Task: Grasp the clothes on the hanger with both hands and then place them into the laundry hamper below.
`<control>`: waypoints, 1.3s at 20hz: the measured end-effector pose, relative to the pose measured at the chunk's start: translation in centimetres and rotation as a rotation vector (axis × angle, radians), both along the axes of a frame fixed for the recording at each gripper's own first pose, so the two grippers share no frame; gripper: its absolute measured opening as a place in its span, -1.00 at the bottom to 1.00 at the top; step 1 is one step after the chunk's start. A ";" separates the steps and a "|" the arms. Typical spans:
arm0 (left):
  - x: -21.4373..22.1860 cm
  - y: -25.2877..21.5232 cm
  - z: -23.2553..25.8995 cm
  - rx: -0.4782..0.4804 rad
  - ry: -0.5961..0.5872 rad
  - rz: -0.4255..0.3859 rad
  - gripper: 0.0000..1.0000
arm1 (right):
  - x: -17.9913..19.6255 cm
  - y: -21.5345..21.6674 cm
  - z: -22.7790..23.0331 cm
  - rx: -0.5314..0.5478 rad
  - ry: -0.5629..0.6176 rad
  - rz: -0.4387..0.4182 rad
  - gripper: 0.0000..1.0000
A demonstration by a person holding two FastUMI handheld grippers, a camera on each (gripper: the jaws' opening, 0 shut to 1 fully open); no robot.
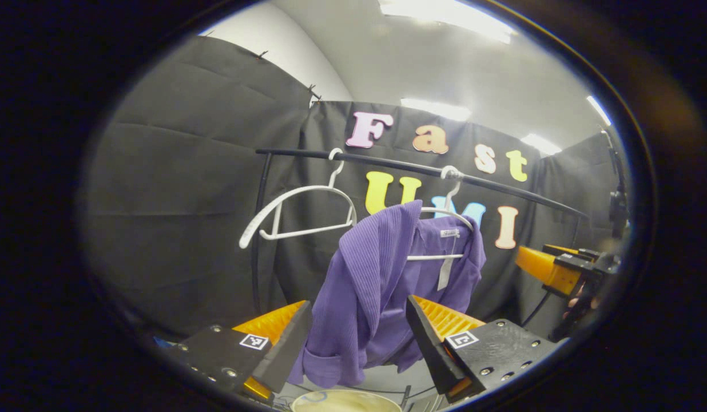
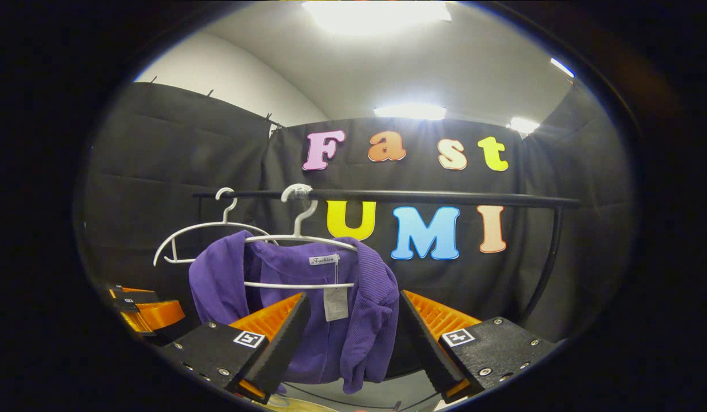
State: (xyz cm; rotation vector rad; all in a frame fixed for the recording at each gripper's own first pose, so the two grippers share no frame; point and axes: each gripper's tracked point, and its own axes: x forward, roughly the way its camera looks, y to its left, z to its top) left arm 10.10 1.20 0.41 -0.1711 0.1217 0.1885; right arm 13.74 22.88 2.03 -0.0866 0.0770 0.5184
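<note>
A purple ribbed garment [image 1: 376,286] hangs on a white hanger [image 1: 445,229] from a black rail [image 1: 502,191]. My left gripper [image 1: 359,337] stands open in front of its lower left side, apart from the cloth. In the right gripper view the same purple garment [image 2: 308,320] hangs on its white hanger [image 2: 299,237] with a tag at the collar. My right gripper [image 2: 350,332] is open before the garment's right half, not touching it. A pale rim of the hamper [image 1: 345,400] peeks in below. The right gripper [image 1: 551,269] shows at the far right of the left gripper view.
An empty white hanger [image 1: 299,214] hangs on the rail to the left of the garment, seen too as the bare hanger [image 2: 205,237] in the right gripper view. The rail [image 2: 416,197] rests on black uprights. Black cloth walls close the booth.
</note>
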 end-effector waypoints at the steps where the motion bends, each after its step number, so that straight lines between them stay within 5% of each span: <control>1: 1.2 -0.7 0.1 0.003 -0.004 0.012 0.91 | 1.2 0.2 -0.6 0.008 0.017 0.005 0.92; 12: 10.4 -1.3 -3.9 0.035 0.063 0.280 1.00 | 10.7 3.5 -9.6 0.041 0.178 0.115 0.92; 22: 12.3 0.1 -4.1 0.110 0.069 0.356 1.00 | 14.4 4.8 -11.9 0.056 0.212 0.087 0.84; 24: 12.1 0.9 -4.4 0.114 0.077 0.350 0.56 | 14.8 4.6 -11.4 0.065 0.201 0.079 0.86; 26: 12.4 1.3 -4.6 0.085 0.059 0.319 0.06 | 15.1 4.6 -10.9 0.091 0.186 0.073 0.62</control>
